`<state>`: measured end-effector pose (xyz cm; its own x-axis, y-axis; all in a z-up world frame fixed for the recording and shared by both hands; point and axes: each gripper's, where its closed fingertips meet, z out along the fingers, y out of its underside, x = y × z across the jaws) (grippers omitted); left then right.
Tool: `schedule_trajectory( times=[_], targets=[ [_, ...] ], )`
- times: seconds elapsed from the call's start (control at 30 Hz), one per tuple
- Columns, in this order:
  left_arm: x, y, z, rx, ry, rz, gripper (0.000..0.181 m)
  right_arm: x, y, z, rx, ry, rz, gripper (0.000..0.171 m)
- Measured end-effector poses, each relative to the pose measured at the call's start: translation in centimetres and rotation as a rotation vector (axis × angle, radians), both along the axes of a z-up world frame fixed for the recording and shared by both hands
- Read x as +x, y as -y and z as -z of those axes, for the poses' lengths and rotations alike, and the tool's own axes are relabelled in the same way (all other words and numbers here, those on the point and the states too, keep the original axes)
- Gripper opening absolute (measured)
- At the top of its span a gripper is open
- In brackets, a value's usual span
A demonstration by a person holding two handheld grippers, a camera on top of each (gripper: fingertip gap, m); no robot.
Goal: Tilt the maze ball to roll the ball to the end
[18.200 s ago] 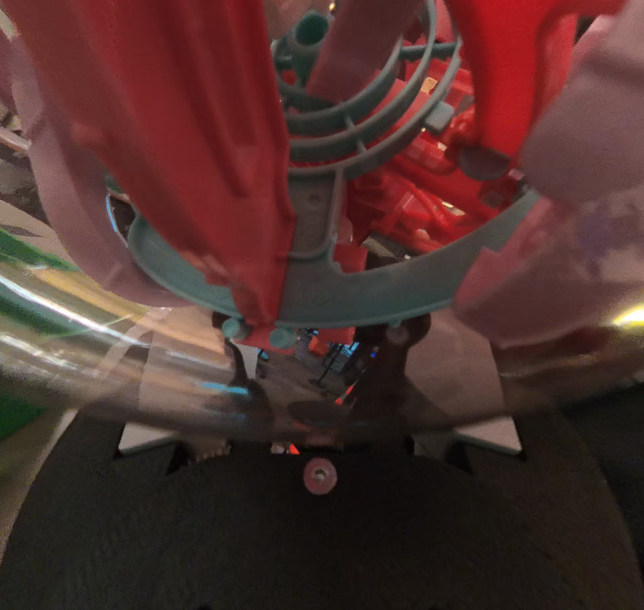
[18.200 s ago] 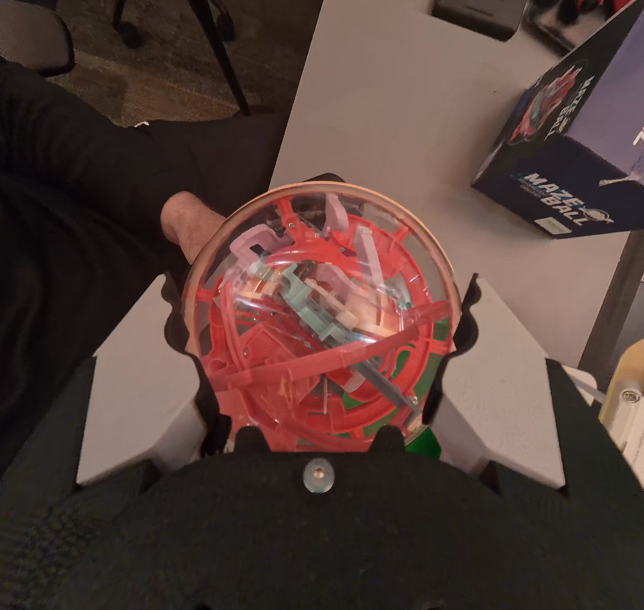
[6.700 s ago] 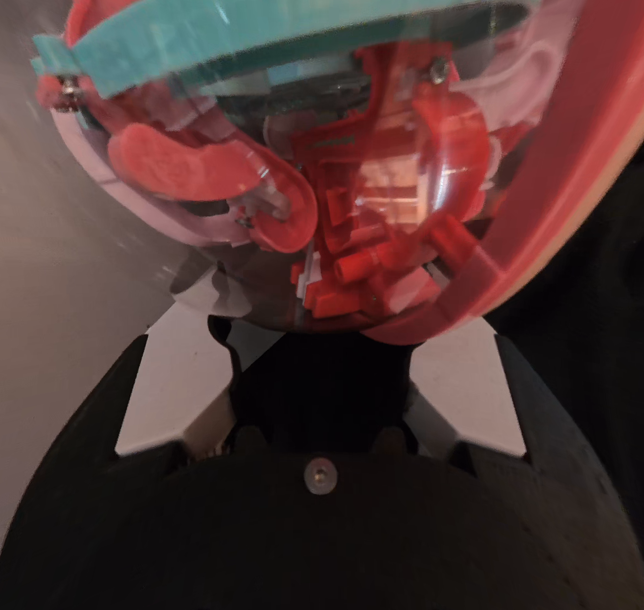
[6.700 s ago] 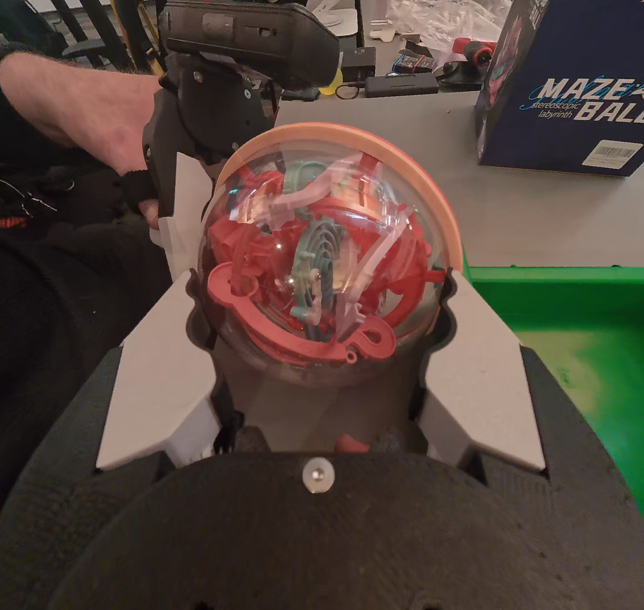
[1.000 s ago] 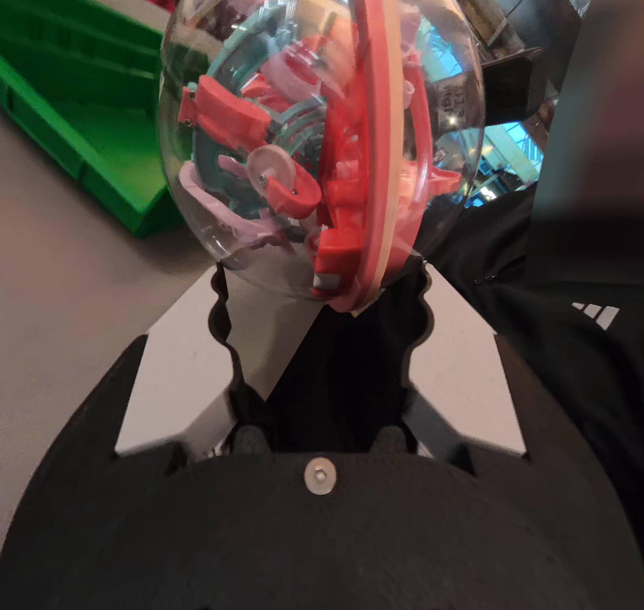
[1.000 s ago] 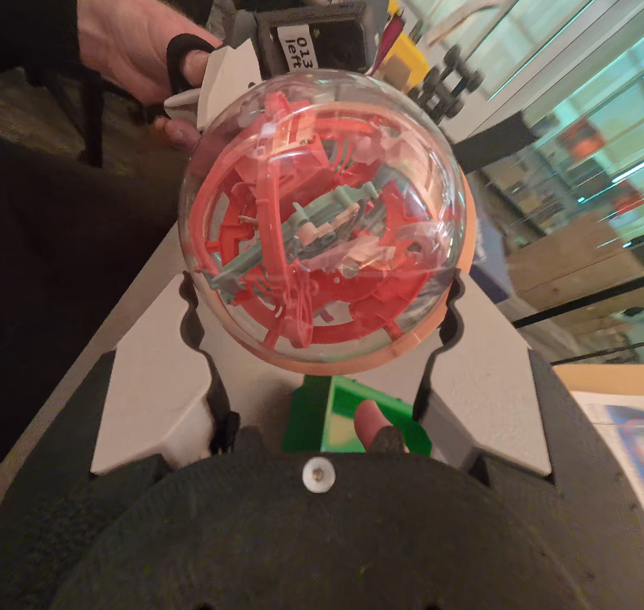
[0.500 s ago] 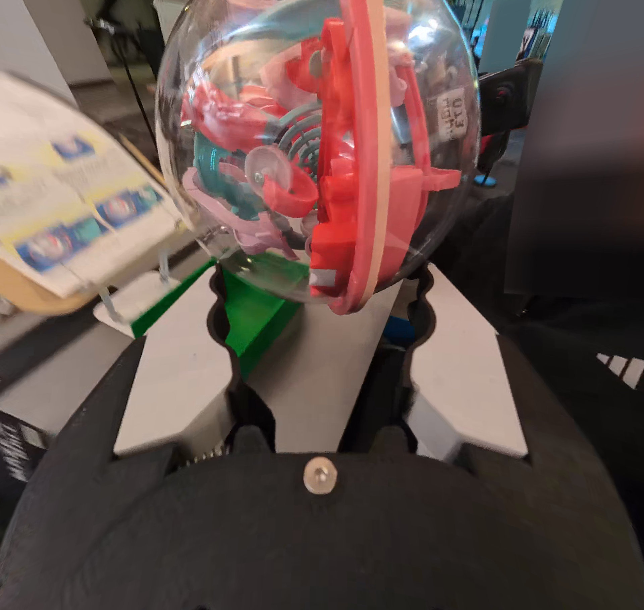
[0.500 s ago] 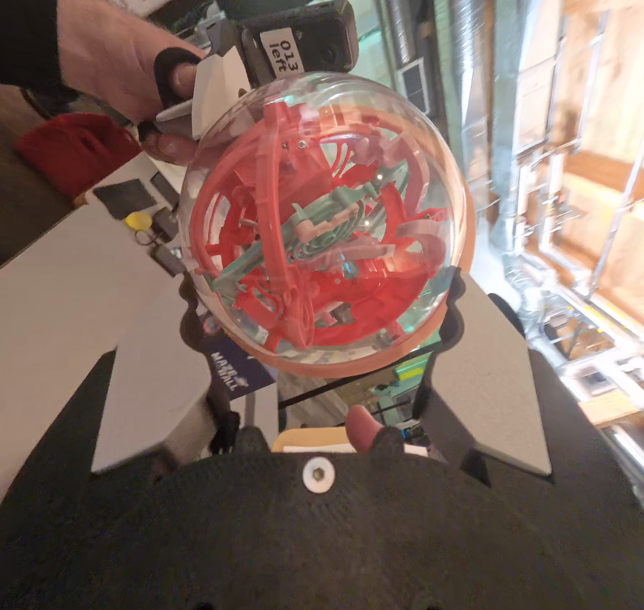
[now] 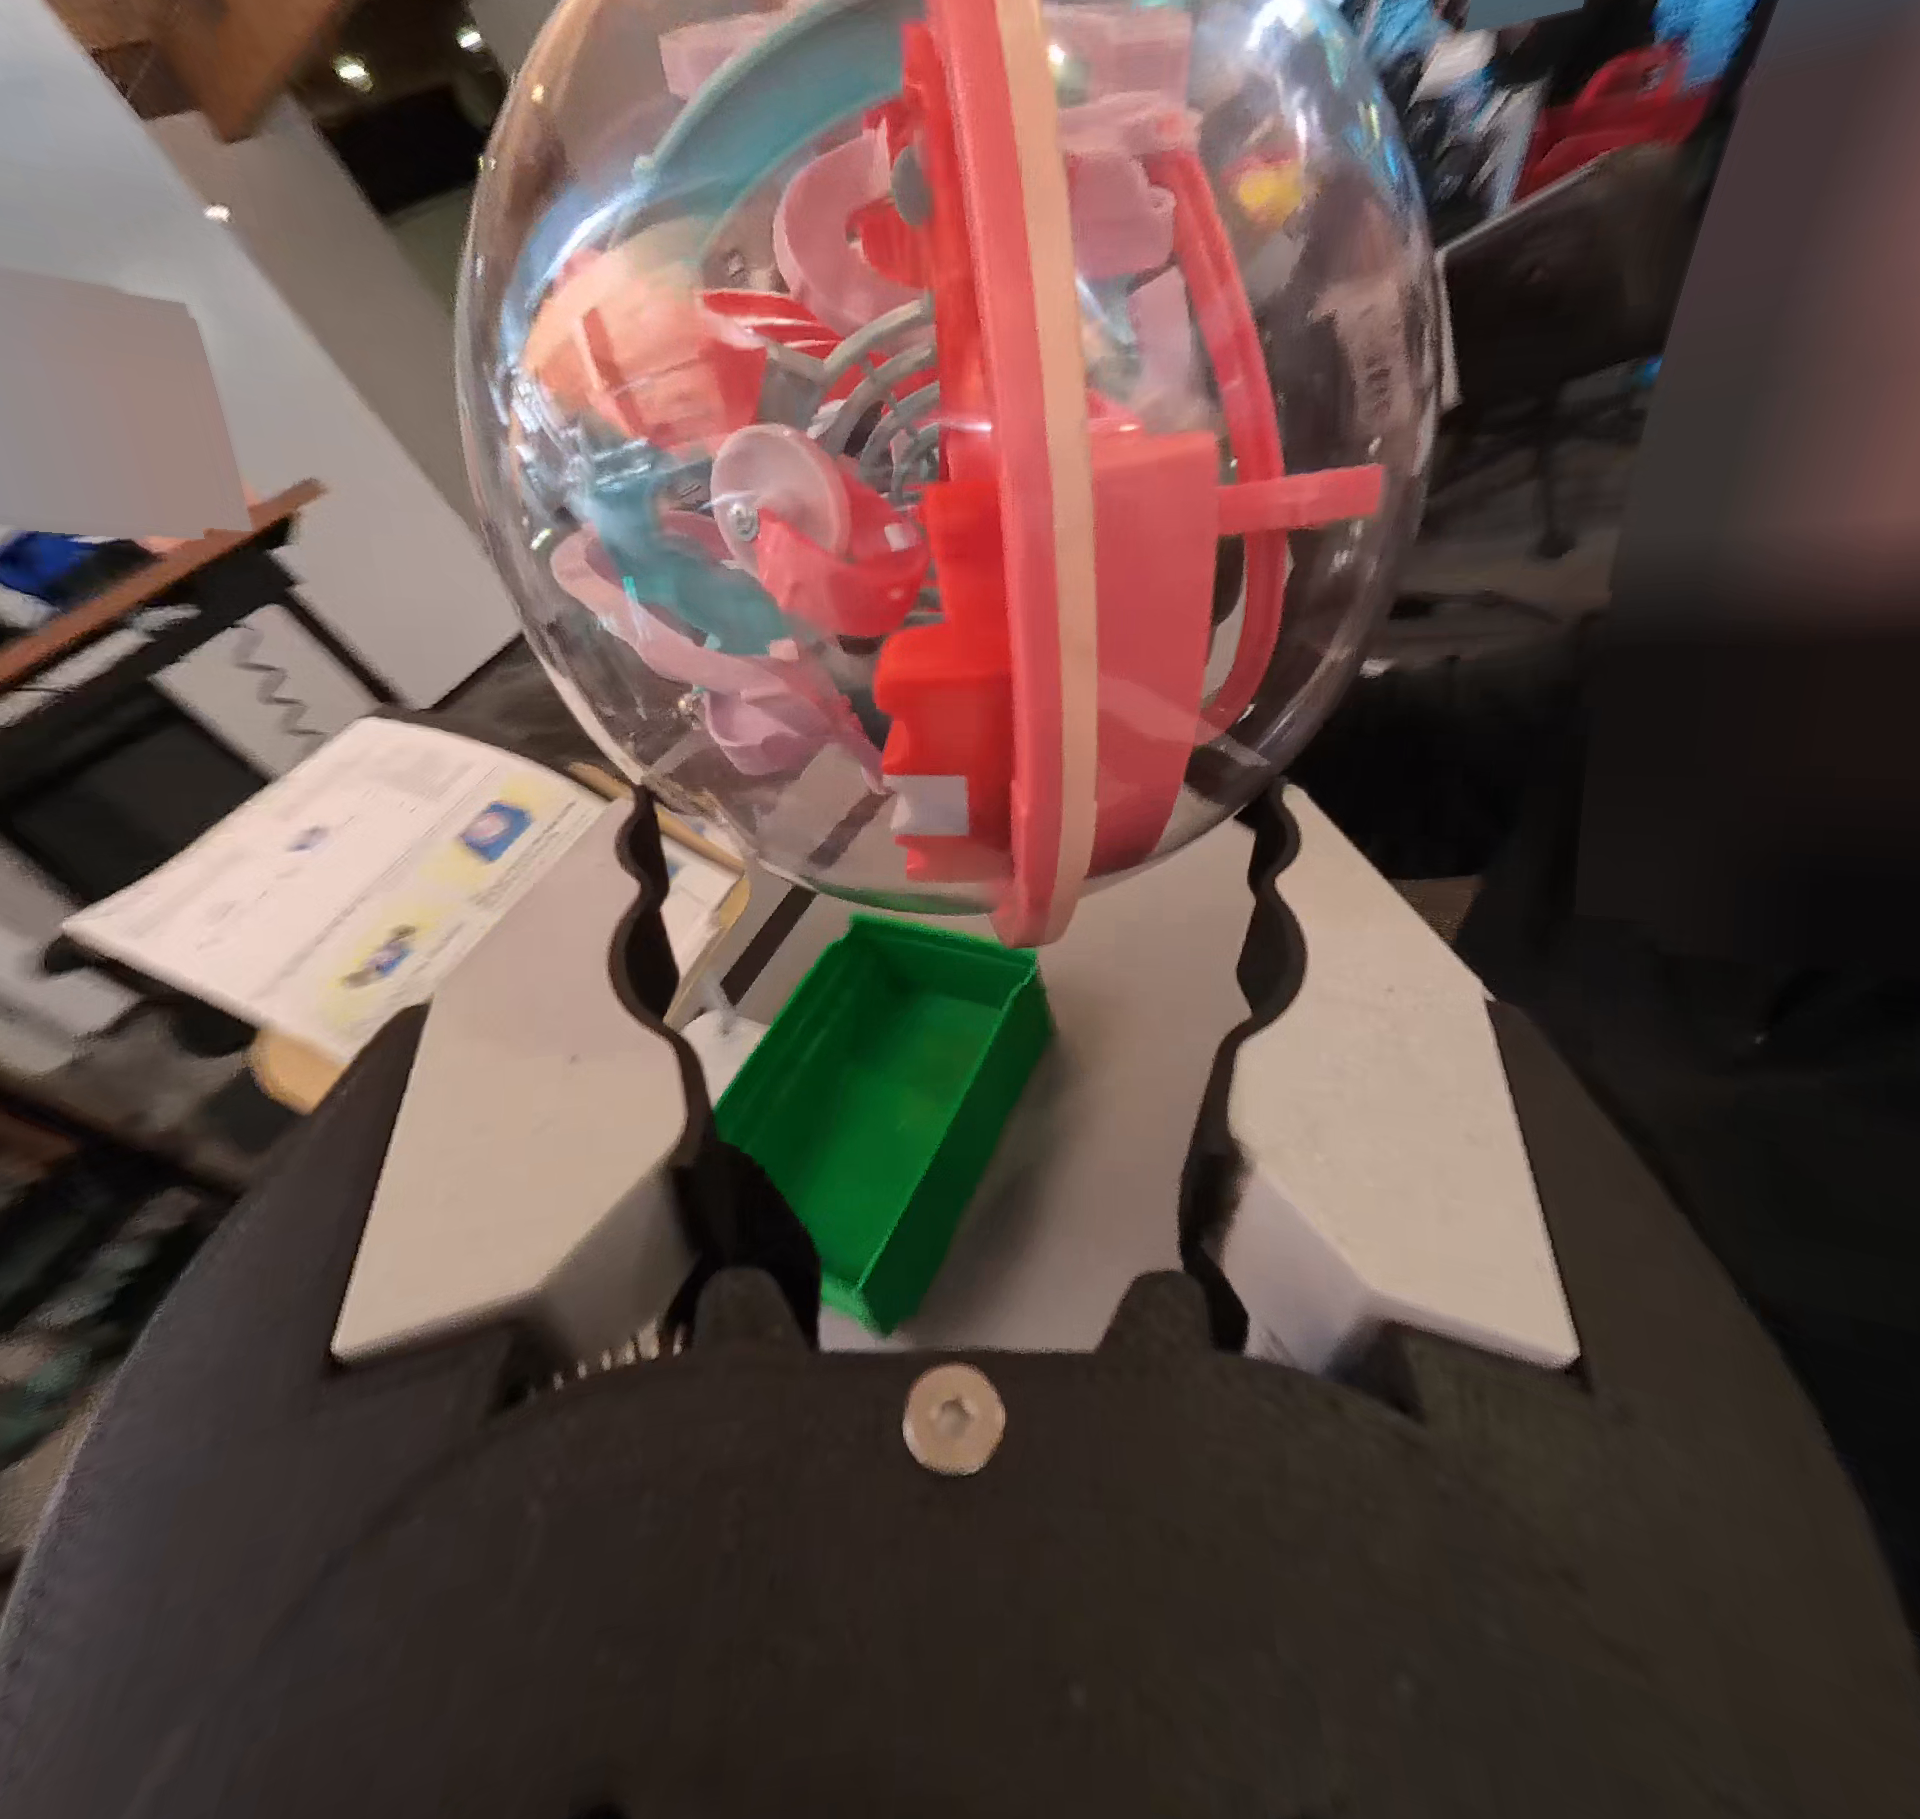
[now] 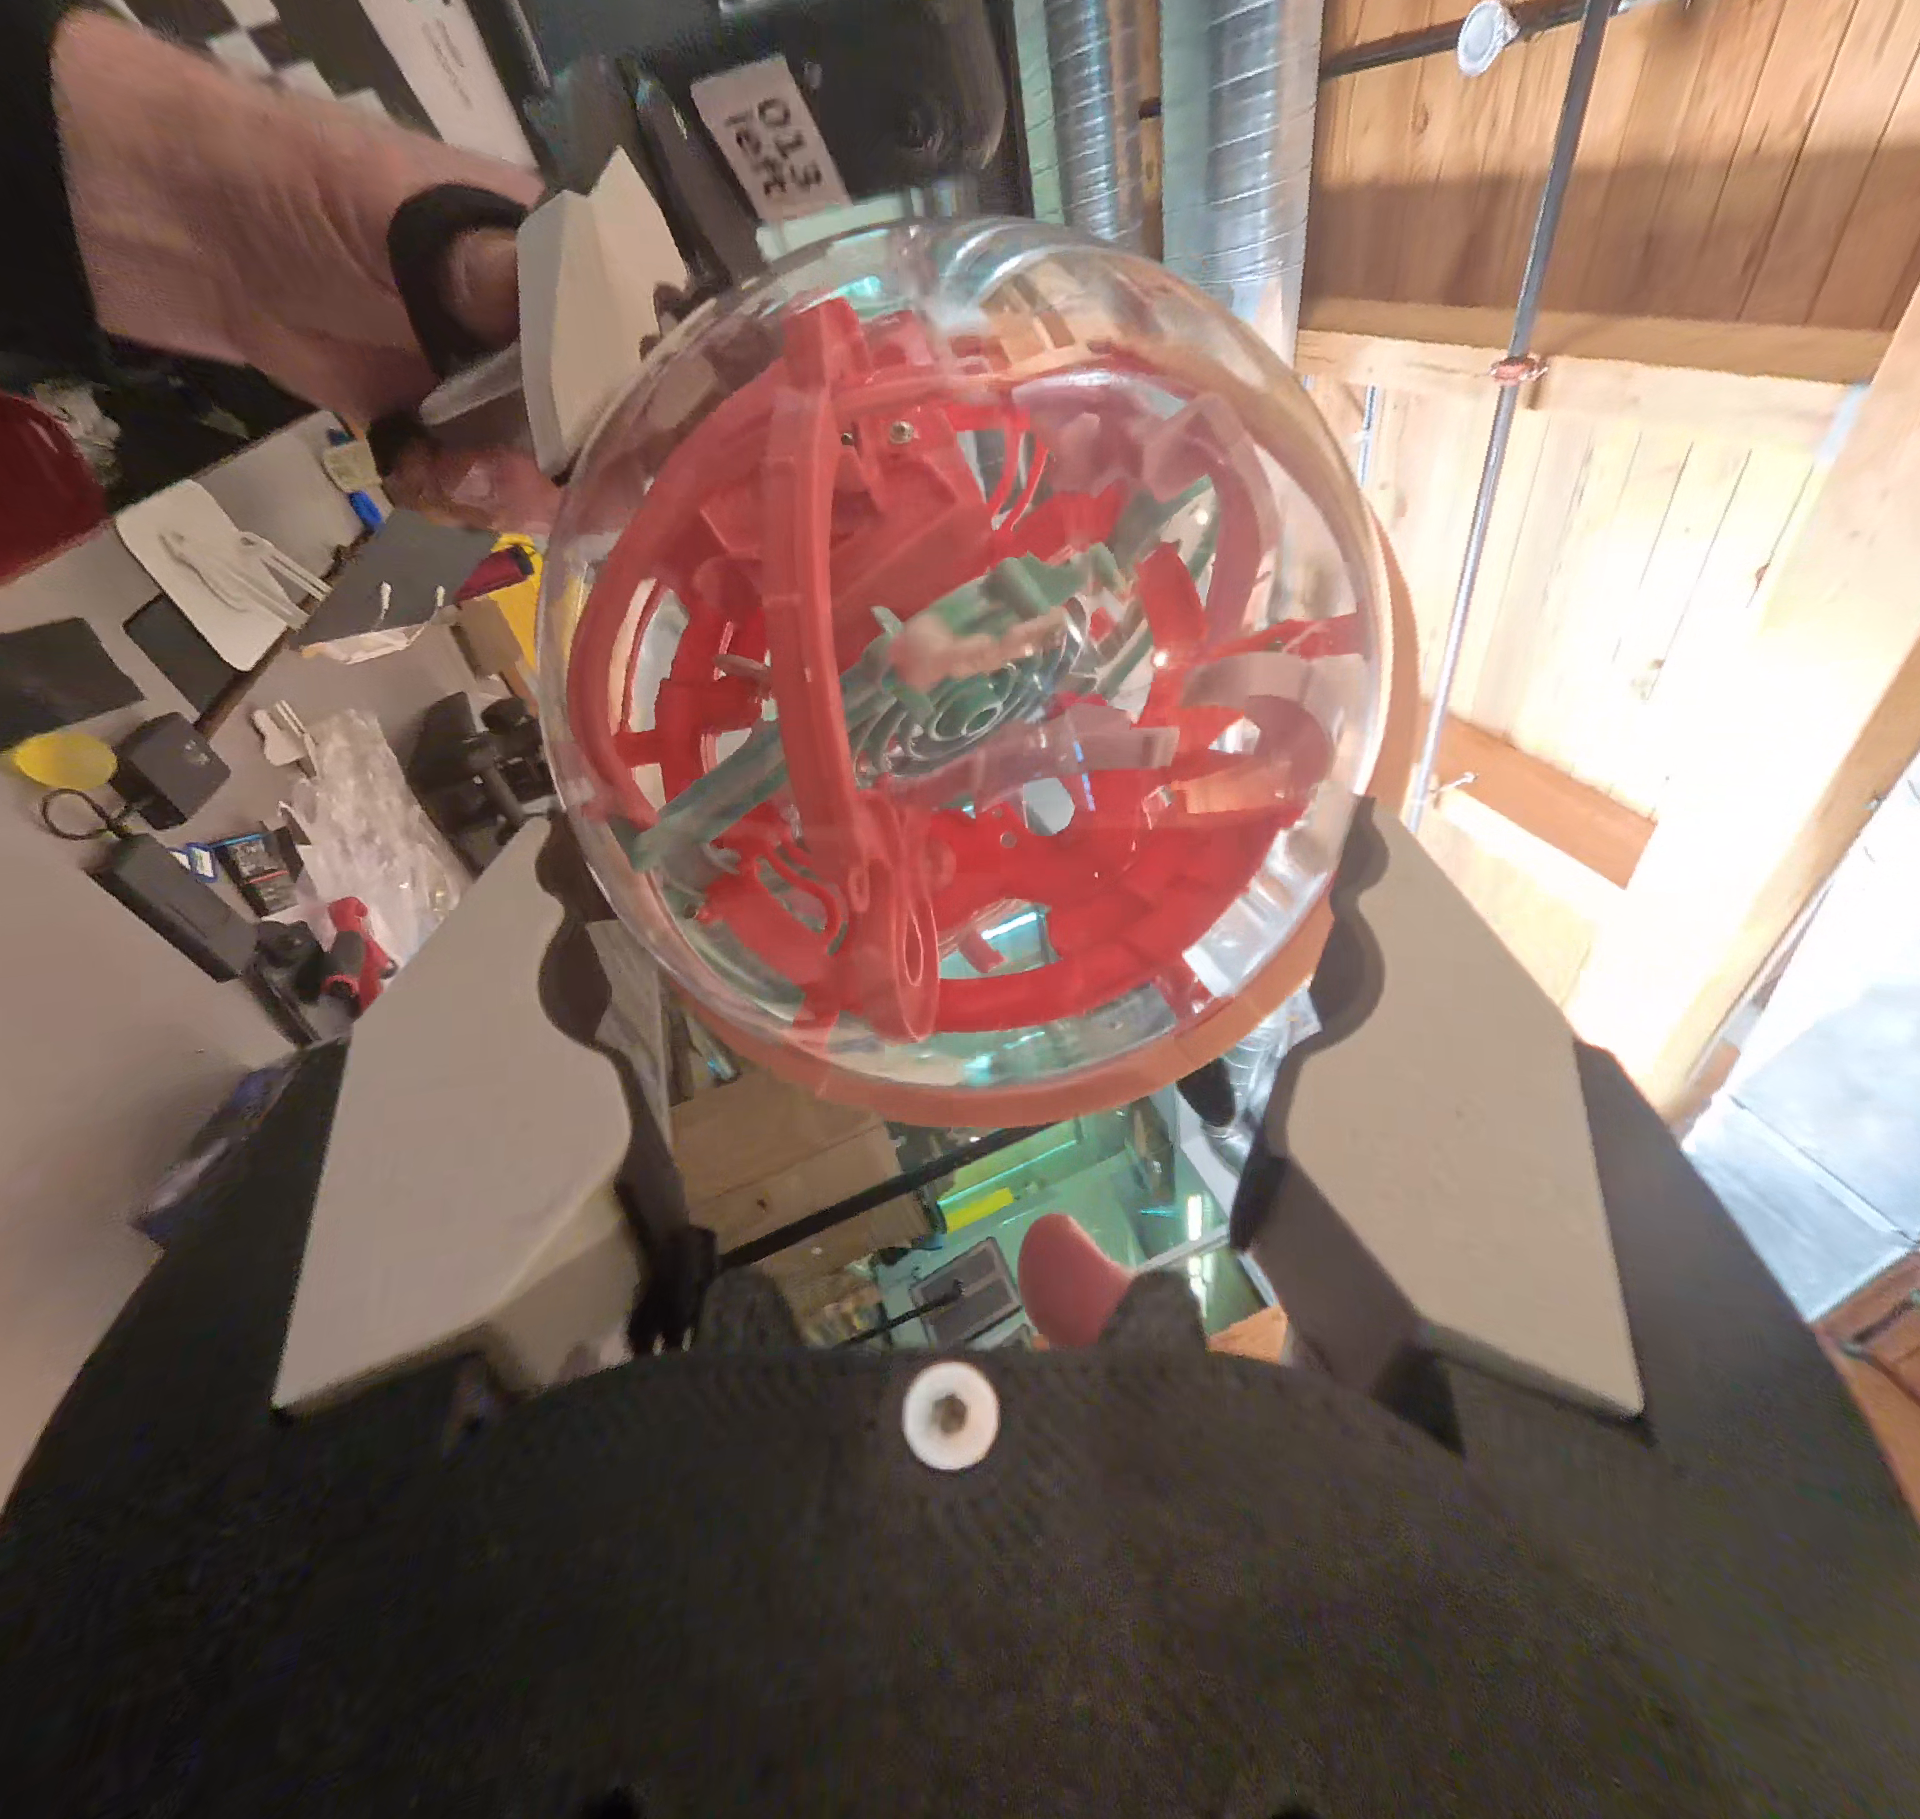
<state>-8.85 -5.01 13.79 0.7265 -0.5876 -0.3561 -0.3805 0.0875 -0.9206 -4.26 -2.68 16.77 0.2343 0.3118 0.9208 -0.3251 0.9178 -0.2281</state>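
Observation:
The maze ball is a clear sphere with red, teal and pink tracks inside and a red-and-cream rim band standing upright. It is held in the air. My left gripper is shut on its lower sides. In the right wrist view the maze ball sits between the fingertips of my right gripper, which is shut on it too. The left gripper, held by a hand, shows behind the sphere at upper left. I cannot pick out the small rolling ball among the tracks.
A green bin stands on the grey table under the sphere. A printed leaflet lies to the left. The right wrist view shows chargers and cables on the table at left, and wooden boards at right.
Both grippers have turned with the maze ball still gripped. The right view has swung from the table up to the wooden boards. The left view has swung so the green bin lies directly below.

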Motion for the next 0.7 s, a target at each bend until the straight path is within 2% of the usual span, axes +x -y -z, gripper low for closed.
schedule_trajectory(
  times=[0.07, 0.23, 0.4, 0.57, 0.63, 0.7],
  targets=[
    [0.2, -0.2, -0.4, 0.020, 0.067, 0.068, 0.110, 0.4, 0.4, -0.3, -0.004, 0.002, 0.006, 0.138],
    [3.0, 1.4, 0.0, 0.146, 0.025, 0.103, 0.113, 2.9, 3.0, -0.4, 0.129, 0.004, 0.065, 0.139],
    [2.4, 1.4, 0.6, 0.196, 0.173, 0.228, 0.113, 1.6, 4.2, -0.5, 0.207, 0.141, 0.123, 0.140],
    [0.0, -0.6, 1.6, 0.204, 0.330, 0.300, 0.112, -2.1, 3.5, -0.2, 0.208, 0.273, 0.165, 0.146],
    [0.3, -0.2, 2.0, 0.229, 0.333, 0.331, 0.113, -2.0, 4.2, 0.1, 0.234, 0.279, 0.166, 0.146],
    [-0.6, -0.7, 1.9, 0.242, 0.344, 0.313, 0.113, -3.2, 3.3, 0.0, 0.225, 0.299, 0.172, 0.146]
  ],
)
